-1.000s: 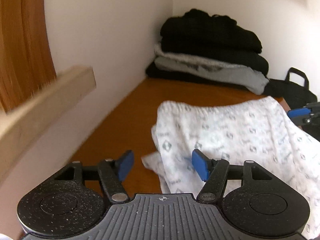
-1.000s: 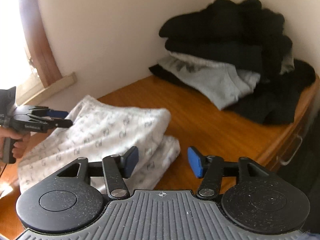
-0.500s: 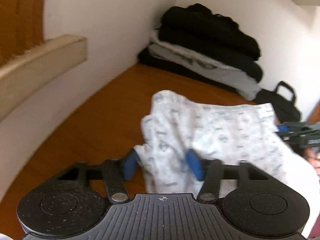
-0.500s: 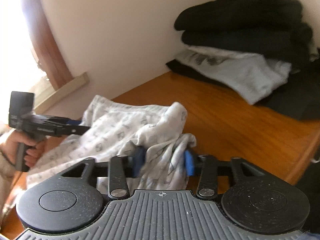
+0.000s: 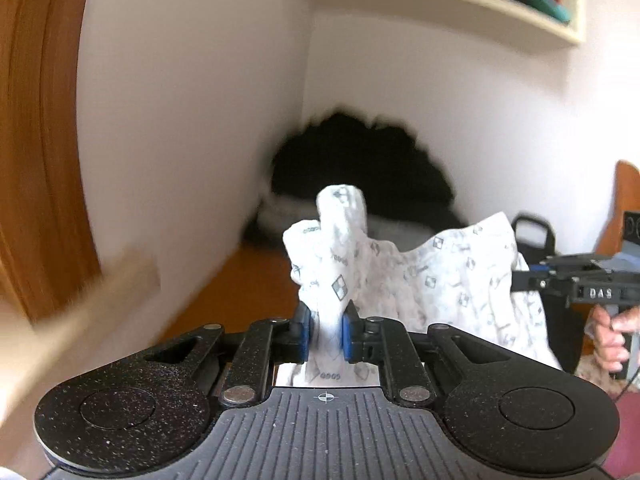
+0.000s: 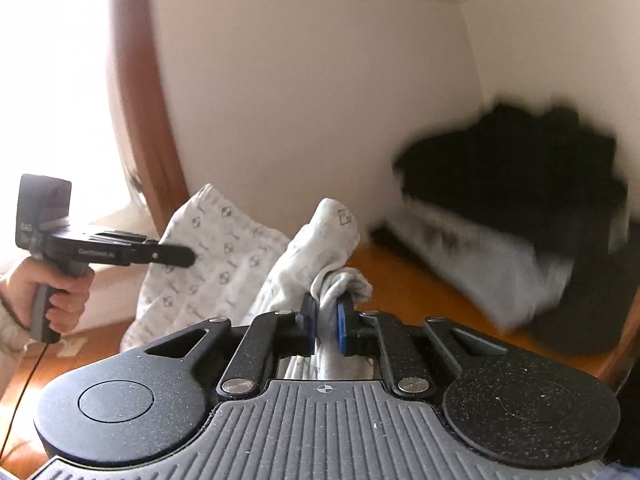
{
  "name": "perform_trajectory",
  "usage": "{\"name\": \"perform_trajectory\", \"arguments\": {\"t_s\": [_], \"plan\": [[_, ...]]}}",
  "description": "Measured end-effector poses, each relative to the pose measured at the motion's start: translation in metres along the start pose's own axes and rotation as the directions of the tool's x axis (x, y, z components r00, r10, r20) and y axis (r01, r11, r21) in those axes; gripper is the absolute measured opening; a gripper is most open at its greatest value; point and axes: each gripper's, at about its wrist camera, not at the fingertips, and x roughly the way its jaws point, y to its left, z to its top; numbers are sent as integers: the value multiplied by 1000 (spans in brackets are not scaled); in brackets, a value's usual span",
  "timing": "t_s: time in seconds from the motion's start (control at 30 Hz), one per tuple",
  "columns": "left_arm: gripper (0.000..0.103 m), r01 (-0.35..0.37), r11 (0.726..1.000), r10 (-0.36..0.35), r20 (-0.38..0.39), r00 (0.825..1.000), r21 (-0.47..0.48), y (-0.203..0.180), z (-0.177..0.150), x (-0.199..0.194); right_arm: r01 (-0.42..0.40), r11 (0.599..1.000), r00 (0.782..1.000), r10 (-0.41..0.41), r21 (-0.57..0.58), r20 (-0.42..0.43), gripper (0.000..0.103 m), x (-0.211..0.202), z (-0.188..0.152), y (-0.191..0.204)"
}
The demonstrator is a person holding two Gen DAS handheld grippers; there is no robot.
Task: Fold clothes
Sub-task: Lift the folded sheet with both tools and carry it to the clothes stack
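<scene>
1. A white garment (image 5: 404,272) printed with small grey checked squares and lettering.
2. Black grippers; the left gripper (image 5: 326,334) and right gripper (image 6: 325,324) carry blue pads (image 5: 347,336).
3. A stack of clothes (image 6: 516,200), black over pale grey.
4. An orange-brown wooden top (image 6: 416,292).
5. White walls (image 5: 192,120); a cream shelf (image 5: 440,8).

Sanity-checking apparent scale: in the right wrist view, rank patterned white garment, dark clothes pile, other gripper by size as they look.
1. dark clothes pile and patterned white garment: look alike, garment nearer, unranked.
2. left gripper: clearly smallest.
</scene>
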Motion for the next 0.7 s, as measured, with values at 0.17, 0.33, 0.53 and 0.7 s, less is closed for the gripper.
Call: {"name": "perform_trajectory", "arguments": {"t_s": [0.17, 0.33, 0.53, 0.7], "plan": [[15, -24, 999, 19, 154, 988, 34, -20, 58, -11, 11, 996, 988, 3, -88, 157, 9, -25, 44, 6], [15, -61, 996, 46, 211, 976, 65, -34, 135, 18, 28, 994, 962, 1, -102, 274, 9, -27, 97, -25], [15, -93, 990, 62, 265, 962, 107, -50, 229, 91, 27, 998, 948, -6, -60, 318, 9, -8, 163, -95], [18, -80, 990, 50, 247, 968, 114, -49, 297, 190, 113, 993, 944, -113, 18, 310, 9, 25, 201, -175]]}}
